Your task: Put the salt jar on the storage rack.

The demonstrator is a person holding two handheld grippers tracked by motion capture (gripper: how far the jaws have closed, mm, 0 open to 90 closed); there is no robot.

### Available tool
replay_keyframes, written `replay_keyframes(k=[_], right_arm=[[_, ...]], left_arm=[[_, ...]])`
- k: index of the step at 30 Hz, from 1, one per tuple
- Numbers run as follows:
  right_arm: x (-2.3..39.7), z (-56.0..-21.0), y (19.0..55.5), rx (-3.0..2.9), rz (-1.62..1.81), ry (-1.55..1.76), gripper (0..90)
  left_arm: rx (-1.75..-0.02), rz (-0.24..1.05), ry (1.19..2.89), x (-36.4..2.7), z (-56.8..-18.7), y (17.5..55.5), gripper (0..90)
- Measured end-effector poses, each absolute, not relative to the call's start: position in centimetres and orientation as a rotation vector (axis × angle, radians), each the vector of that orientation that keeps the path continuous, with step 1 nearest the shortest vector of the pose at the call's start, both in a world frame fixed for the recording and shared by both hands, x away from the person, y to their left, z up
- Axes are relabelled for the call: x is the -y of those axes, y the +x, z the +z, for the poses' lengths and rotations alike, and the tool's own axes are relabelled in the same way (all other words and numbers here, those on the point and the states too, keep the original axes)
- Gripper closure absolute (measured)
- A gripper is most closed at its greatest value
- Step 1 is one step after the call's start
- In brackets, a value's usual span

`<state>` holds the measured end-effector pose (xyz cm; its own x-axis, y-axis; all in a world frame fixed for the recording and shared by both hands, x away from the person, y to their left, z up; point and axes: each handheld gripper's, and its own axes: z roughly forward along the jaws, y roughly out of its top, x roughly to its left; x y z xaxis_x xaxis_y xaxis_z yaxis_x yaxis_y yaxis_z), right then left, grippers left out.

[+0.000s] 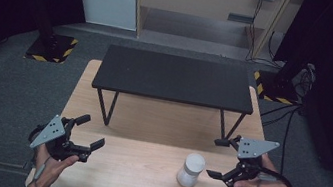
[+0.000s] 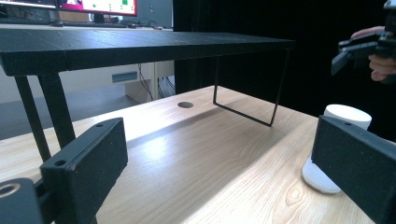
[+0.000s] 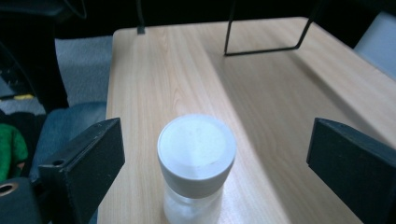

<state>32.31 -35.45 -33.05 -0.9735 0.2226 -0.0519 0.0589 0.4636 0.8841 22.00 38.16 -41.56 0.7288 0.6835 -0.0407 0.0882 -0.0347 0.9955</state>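
While we hold the right hand-held gripper just beside the small jar, its jaws stand wide apart and grasp nothing. The jar stands upright on the wooden tabletop, toward the near right, in front of the black metal riser shelf. In the right gripper view the jar sits between our jaws but touches neither. Our left hand-held gripper is also spread open and empty, well apart from the jar at the near left edge.

We judge the jar light and rigid, with a white screw cap over a clear or frosted body that may be glass or plastic, so smooth and liable to slip. Taking it across the body below the cap, squarely, seems safest to us. We can read no label, brand or writing on it.
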Motion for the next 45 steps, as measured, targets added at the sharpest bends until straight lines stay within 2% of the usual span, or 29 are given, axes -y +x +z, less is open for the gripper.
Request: replay_keyframes(k=[8,13,16,20,29,39,45], right_arm=[[33.2,-35.0,33.3,-2.619,1.489,0.22,6.1],[31.9,-35.7,33.7,-2.637,1.439,0.184,10.7],[31.4,-36.4,34.4,-2.649,1.469,0.175,17.4],[31.1,-36.9,35.1,-2.677,1.459,0.133,32.6],[31.1,-37.1,34.4,-2.657,1.468,0.18,33.6],[31.1,-35.0,33.5,-2.647,1.462,0.218,33.7],[32.2,-29.7,32.4,-2.571,1.483,0.272,33.7]], left_arm=[[-0.648,0.537,1.555,-38.2,-41.6,22.0,2.4],[-0.648,0.536,1.559,-38.1,-41.5,22.0,2.4],[-0.647,0.535,1.56,-38.1,-41.5,22.1,2.4],[-0.647,0.535,1.557,-38.2,-41.5,22.0,2.4],[-0.647,0.534,1.559,-38.2,-41.5,22.1,2.4],[-0.646,0.534,1.558,-38.2,-41.5,22.1,2.4],[-0.645,0.536,1.558,-38.2,-41.5,22.1,2.4]])
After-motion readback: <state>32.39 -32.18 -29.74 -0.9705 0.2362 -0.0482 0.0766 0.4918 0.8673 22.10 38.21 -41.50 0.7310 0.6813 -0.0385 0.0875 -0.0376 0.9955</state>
